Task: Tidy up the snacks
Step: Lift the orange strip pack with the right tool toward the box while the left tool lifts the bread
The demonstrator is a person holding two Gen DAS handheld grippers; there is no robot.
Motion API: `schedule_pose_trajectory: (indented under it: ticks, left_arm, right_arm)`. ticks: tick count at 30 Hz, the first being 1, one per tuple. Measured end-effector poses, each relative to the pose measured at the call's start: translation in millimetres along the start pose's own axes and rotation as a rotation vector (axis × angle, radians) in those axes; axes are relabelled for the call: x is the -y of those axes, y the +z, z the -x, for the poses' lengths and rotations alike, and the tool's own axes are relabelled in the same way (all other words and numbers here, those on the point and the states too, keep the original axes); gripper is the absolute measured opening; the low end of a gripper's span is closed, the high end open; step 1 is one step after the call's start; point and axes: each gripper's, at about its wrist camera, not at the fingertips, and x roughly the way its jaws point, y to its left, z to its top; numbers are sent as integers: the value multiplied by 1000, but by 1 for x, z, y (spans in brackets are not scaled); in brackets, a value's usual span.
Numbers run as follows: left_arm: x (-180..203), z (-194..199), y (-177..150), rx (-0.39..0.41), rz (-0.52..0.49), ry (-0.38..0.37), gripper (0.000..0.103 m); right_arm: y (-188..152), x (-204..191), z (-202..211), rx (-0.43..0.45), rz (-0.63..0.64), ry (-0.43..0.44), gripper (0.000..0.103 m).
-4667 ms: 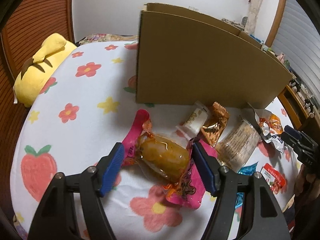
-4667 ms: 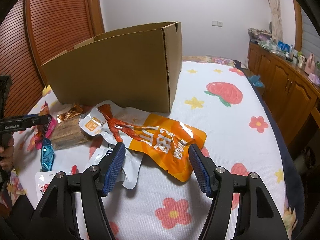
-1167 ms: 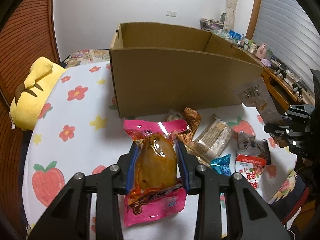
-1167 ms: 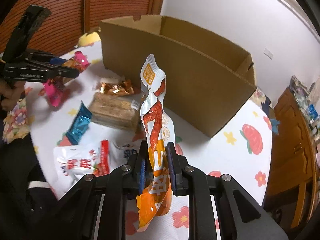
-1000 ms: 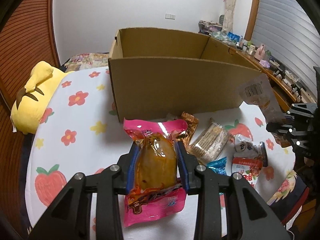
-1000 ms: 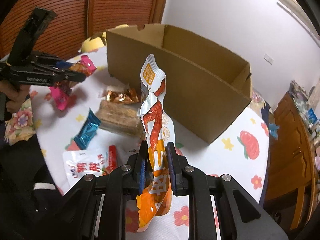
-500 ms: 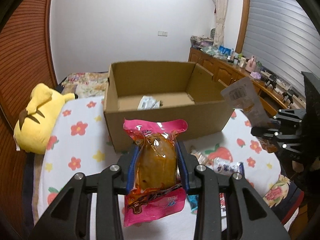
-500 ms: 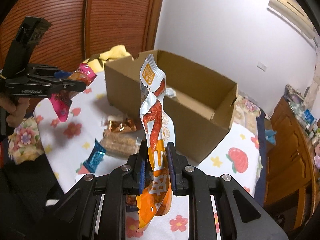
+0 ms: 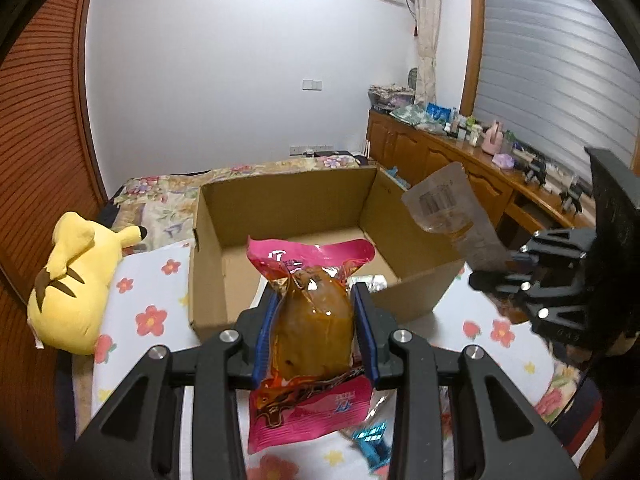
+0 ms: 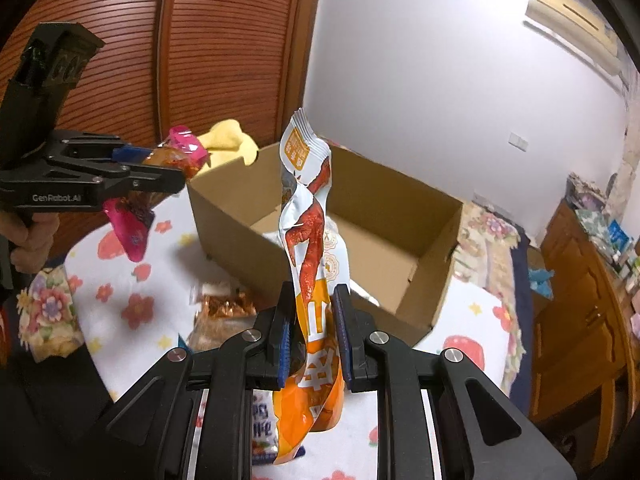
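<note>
The left claw [image 9: 316,332] is squeezed on a pink snack pack [image 9: 310,340], and the right claw [image 10: 314,334] is squeezed on a tall orange snack bag [image 10: 310,264] that stands straight up. The open cardboard box [image 9: 304,208] sits just ahead of and below both claws. I think both snacks go forward and down into it, and the left claw looks a bit nearer.

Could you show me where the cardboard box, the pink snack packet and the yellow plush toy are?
cardboard box [image 9: 408,292]: left wrist view, on its front wall.
pink snack packet [image 9: 316,408]: left wrist view, on its pink bottom edge.
yellow plush toy [image 9: 76,280]: left wrist view, on its body.
</note>
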Motion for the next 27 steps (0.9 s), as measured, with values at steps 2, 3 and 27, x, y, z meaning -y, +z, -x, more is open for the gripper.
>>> schedule_pose_trajectory:
  ticks: [2, 3, 27]
  left_arm:
    - [0, -4, 8, 8, 11, -13, 34]
    - [-1, -6, 9, 8, 12, -14, 34]
    - [-16, -110, 58, -95, 9, 46, 35]
  right_arm:
    - [6, 8, -6, 0, -15, 15, 17]
    - [9, 11, -9, -1, -13, 16, 17]
    - [43, 66, -100, -72, -28, 69, 17]
